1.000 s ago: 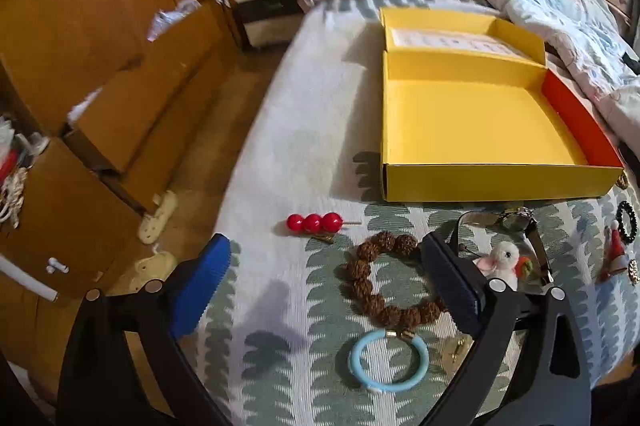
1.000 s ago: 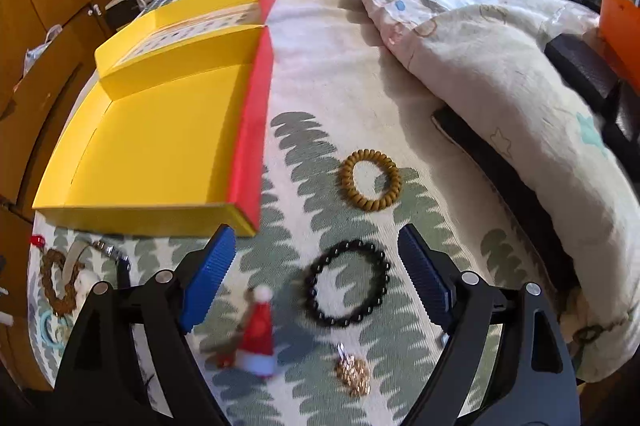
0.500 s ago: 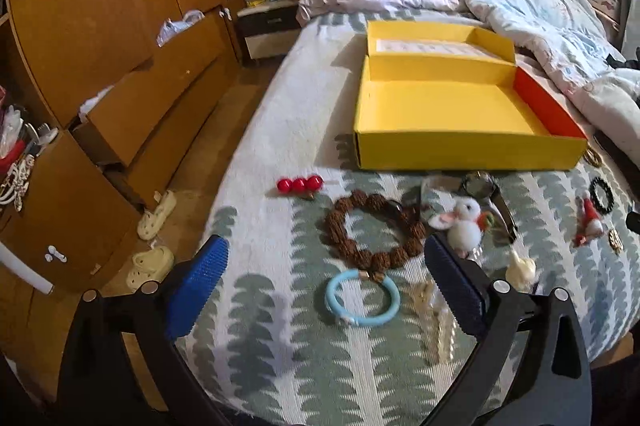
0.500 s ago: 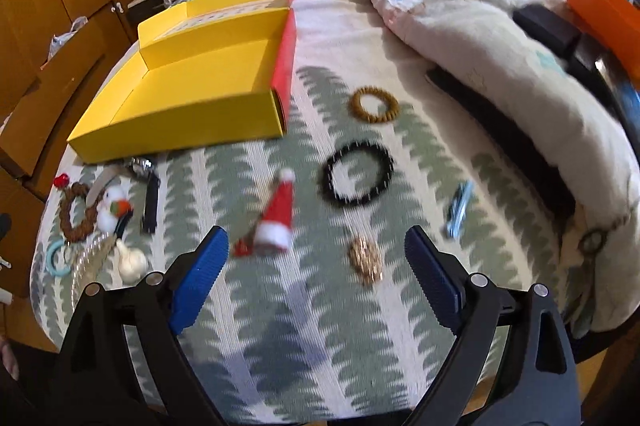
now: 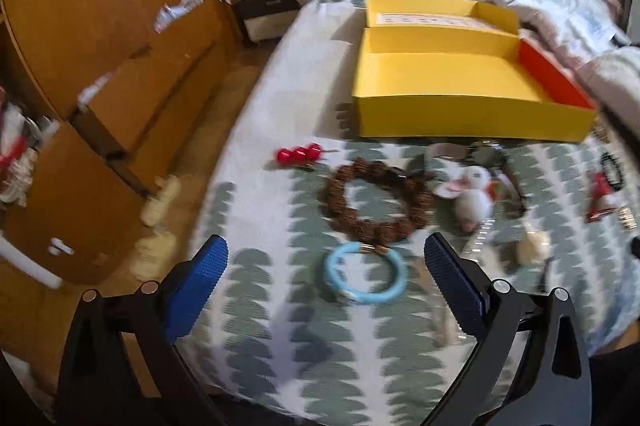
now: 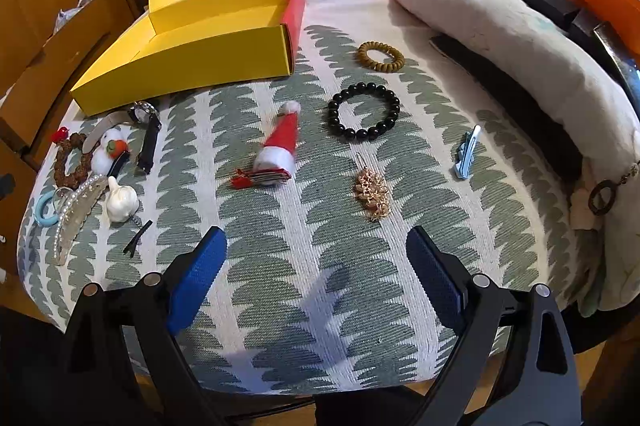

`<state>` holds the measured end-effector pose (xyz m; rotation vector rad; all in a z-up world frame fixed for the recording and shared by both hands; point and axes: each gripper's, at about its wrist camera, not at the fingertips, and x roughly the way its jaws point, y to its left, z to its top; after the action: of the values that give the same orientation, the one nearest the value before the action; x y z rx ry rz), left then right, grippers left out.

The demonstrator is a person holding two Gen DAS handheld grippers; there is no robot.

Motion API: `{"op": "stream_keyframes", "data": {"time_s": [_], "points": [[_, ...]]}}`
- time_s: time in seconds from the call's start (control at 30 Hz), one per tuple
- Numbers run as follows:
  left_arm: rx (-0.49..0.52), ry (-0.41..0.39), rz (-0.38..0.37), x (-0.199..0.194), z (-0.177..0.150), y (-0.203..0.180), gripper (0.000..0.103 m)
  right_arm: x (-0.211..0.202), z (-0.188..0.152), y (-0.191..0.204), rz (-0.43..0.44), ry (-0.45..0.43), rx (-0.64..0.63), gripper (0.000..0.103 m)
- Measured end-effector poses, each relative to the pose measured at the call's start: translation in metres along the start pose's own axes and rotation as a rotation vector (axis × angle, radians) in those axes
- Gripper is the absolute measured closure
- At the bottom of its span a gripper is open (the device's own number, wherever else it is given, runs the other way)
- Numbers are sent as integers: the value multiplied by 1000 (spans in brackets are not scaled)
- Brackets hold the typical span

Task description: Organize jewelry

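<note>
Bedspread (image 6: 320, 266) strewn with jewelry; yellow box (image 6: 200, 57) upper left, nothing in it. Both tongs, left (image 5: 326, 278) and right (image 6: 316, 266), spread wide, holding nothing, pulled back since a second ago. Sorting not begun; black bracelet (image 6: 364, 111) mid-frame.

1. The left gripper (image 5: 326, 268) is made of two black arms that spread like a letter V.
2. A bright blue pad (image 5: 198, 284) with tiny bumps is fixed on each of its fingers.
3. Small round silver screws (image 5: 149, 288) are seen on the black arms.
4. The right gripper (image 6: 316, 260) is built the same way, in black.
5. Its fingers (image 6: 196, 276) are covered with the same bumpy blue pads, and shiny round screws (image 6: 479, 280) are seen on it too.
</note>
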<state>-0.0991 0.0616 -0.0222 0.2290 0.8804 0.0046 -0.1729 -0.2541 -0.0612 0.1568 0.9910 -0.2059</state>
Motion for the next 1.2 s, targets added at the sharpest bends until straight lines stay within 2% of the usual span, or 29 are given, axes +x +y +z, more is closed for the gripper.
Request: {"op": "stream_keyframes", "data": {"time_s": [0.23, 0.4, 0.97, 1.2], "points": [[-23, 19, 0, 3, -2, 4, 6, -1, -6, 6, -2, -2, -21, 11], [-28, -11, 34, -2, -4, 7, 6, -3, -7, 1, -3, -8, 7, 11], [-15, -22, 41, -2, -8, 6, 6, 1, -8, 4, -19, 0, 0, 11], [-19, -17, 19, -2, -8, 5, 6, 0, -7, 2, -15, -6, 14, 10]]}}
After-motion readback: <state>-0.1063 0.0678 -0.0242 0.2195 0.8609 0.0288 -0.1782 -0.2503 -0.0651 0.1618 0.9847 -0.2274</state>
